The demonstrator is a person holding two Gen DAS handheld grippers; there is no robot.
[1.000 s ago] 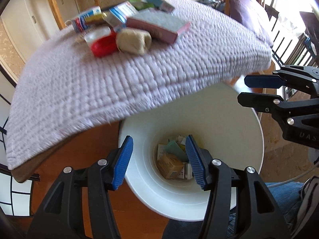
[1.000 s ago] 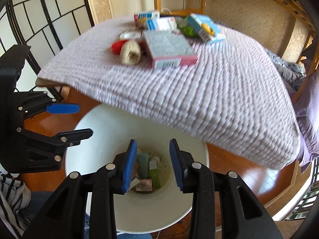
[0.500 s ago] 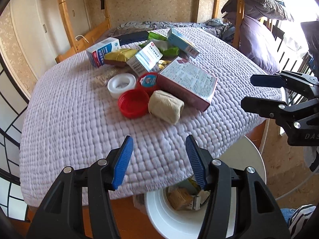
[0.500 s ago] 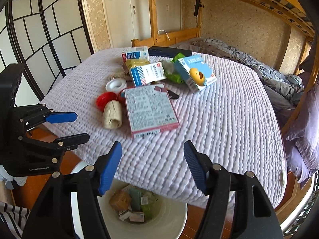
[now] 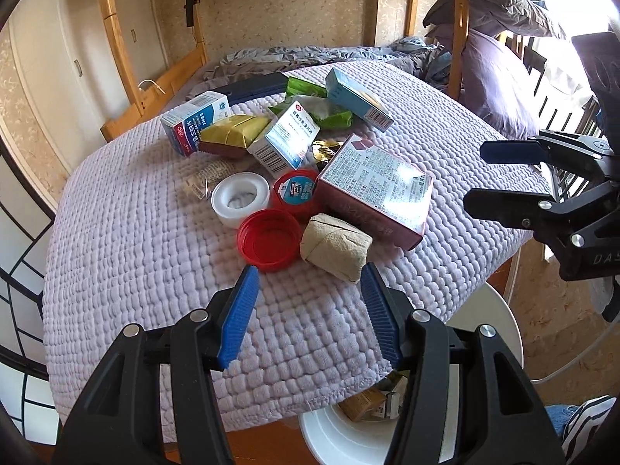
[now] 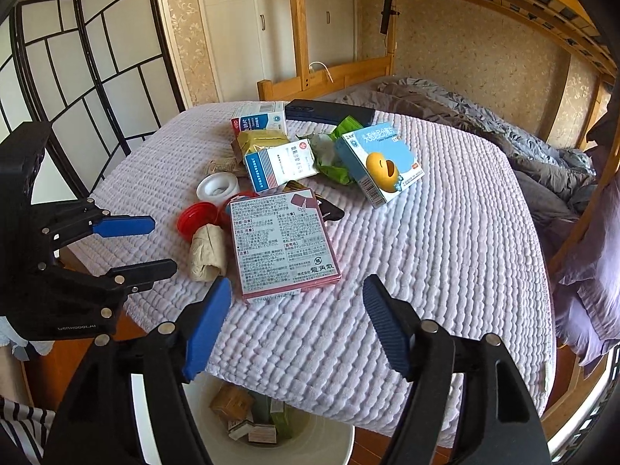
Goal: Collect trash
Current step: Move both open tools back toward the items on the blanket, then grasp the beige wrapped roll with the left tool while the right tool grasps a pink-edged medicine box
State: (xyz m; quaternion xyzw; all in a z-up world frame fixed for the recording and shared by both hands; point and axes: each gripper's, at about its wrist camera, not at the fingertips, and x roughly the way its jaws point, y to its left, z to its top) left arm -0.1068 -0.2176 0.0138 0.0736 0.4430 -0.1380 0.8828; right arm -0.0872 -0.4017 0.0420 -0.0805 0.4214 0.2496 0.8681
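Trash lies in a heap on the lilac quilted cover (image 5: 128,255): a flat pink box (image 5: 378,192) (image 6: 279,244), a crumpled tan wad (image 5: 335,248) (image 6: 207,252), a red lid (image 5: 269,238), a white tub (image 5: 240,197), a blue duck box (image 6: 379,162) and other cartons. The white bin (image 6: 310,445) (image 5: 341,438) with several discarded boxes stands below the cover's near edge. My left gripper (image 5: 308,310) is open and empty, just short of the tan wad. My right gripper (image 6: 296,317) is open and empty, just short of the pink box.
A wooden bunk-bed frame (image 6: 298,31) and rumpled grey bedding (image 6: 484,116) lie behind the heap. A folding screen (image 6: 77,77) stands at the left. A dark flat case (image 6: 329,112) lies at the far edge of the cover. Wooden floor (image 6: 89,348) surrounds the bin.
Both grippers have risen from over the bin to above the cover's near edge and now face the trash heap. The right gripper's jaws have opened wider.
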